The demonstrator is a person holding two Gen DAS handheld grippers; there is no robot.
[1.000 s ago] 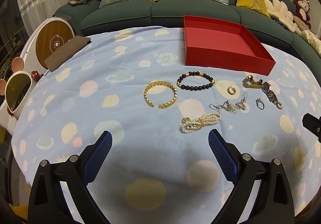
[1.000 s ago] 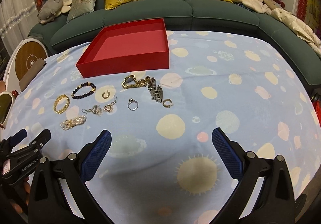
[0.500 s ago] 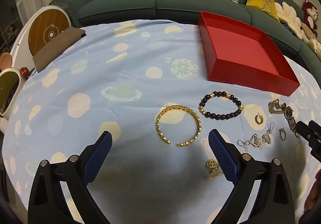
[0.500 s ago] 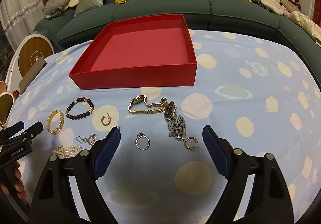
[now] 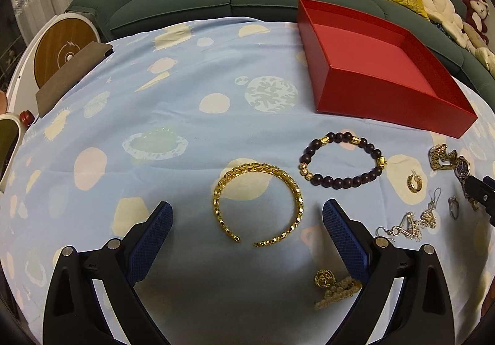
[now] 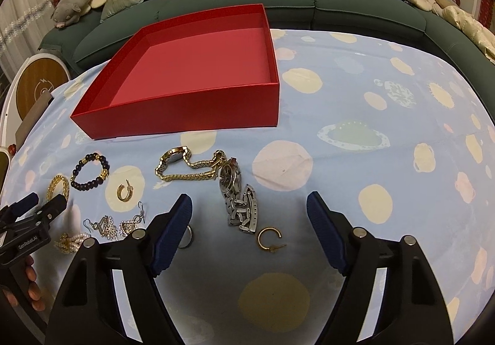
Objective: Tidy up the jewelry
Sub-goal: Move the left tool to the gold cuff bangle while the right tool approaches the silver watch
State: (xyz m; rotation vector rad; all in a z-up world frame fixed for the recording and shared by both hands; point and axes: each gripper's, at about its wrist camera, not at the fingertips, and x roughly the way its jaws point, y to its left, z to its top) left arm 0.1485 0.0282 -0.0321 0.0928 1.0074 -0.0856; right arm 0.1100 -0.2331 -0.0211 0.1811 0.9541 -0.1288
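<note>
Just starting to pick up: left gripper (image 5: 247,221) spread wide around the gold bangle (image 5: 257,200), right gripper (image 6: 249,215) spread wide over the silver watch (image 6: 239,202), maybe not touching, ring (image 6: 185,238) half hidden, red box (image 6: 185,111) bare, next squeeze, lift, drop in.

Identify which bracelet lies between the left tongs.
The gold open cuff bracelet lies between the open left tongs. The dark beaded bracelet lies farther off, toward the red box.
</note>
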